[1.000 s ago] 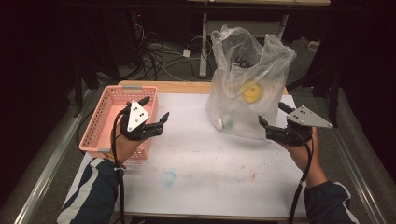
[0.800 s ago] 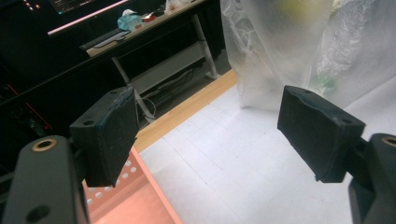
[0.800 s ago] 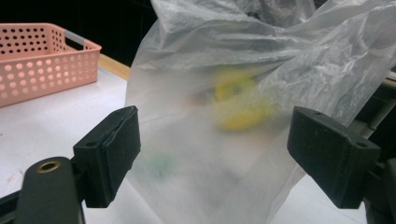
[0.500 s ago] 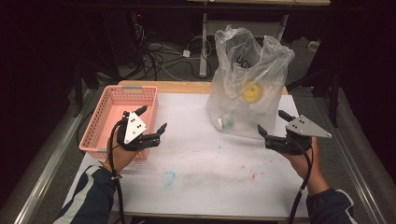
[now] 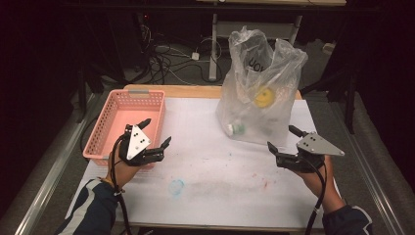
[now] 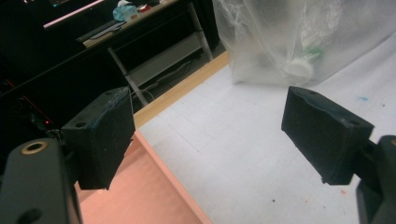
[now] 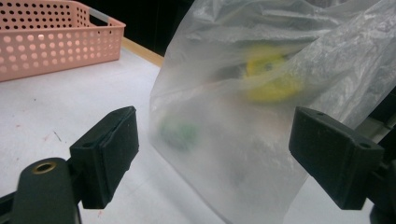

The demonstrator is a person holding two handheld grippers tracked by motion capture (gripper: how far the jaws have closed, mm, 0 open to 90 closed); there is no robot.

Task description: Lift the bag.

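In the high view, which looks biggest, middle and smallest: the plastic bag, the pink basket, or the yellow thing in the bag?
1. Bag, about like the basket; its height makes that unsure.
2. Basket.
3. Yellow thing, clearly smallest.

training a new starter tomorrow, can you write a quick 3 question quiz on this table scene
1. True or false: the left gripper is shut on the pink basket.
2. Which gripper is nearer the plastic bag: A left, B right?
3. Fill in: the brightest thing seen through the bag is a ___ object.

Key: 1 false, its jaws stand open over the basket's near corner, holding nothing. 2 B, the right gripper, also open. 3 yellow.
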